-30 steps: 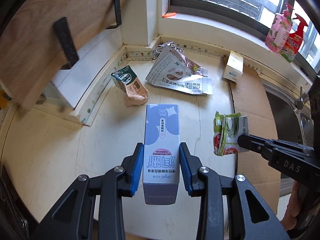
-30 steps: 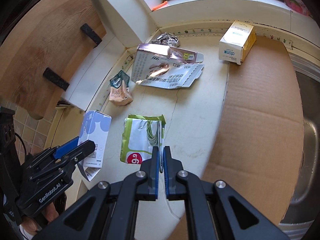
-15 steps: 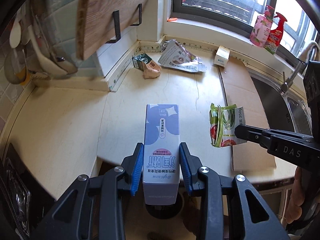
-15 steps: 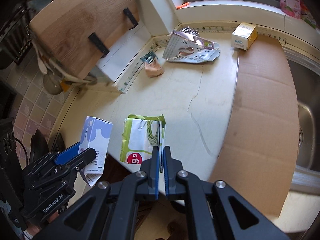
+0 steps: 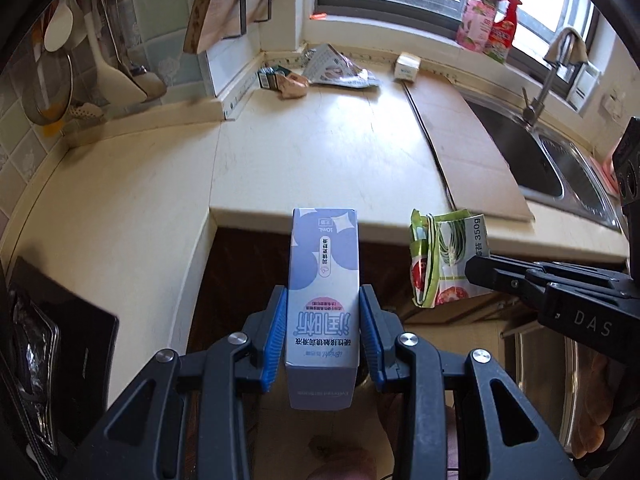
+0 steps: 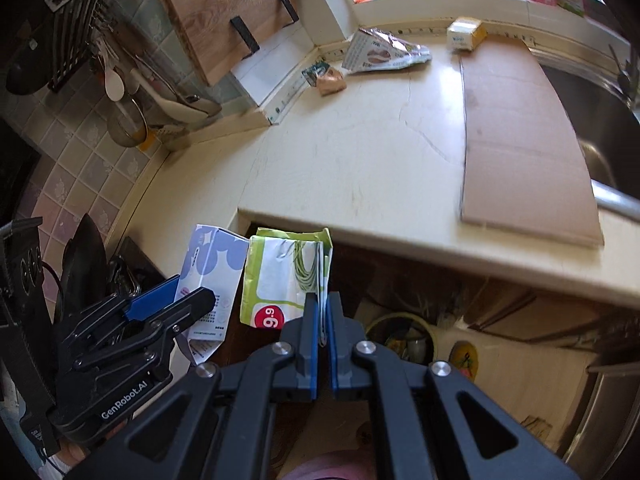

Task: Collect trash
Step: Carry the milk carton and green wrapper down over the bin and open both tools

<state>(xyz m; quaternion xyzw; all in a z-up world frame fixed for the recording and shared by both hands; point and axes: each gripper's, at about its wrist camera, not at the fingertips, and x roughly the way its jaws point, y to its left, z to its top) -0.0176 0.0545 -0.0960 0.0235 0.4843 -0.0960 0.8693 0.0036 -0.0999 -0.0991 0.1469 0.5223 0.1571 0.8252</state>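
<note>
Cardboard and foil trash now held off the worktop [image 5: 304, 168], both tools pulled back past its front edge.

Left tool [image 5: 322, 336] clamps the purple box [image 5: 324, 280]; right tool [image 6: 322, 316] is pinched shut on the green packet [image 6: 280, 280]. Both items have left the worktop, so disposal seems next. Only the right wrist view shows the bin [image 6: 400, 336] below the worktop edge; three wrappers and a small box remain by the window.

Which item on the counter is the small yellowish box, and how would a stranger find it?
Look at the window wall behind the counter. At the far end of the cardboard sheet stands the small yellowish box. Unlike the crumpled wrappers to its left, it keeps its shape.
</note>
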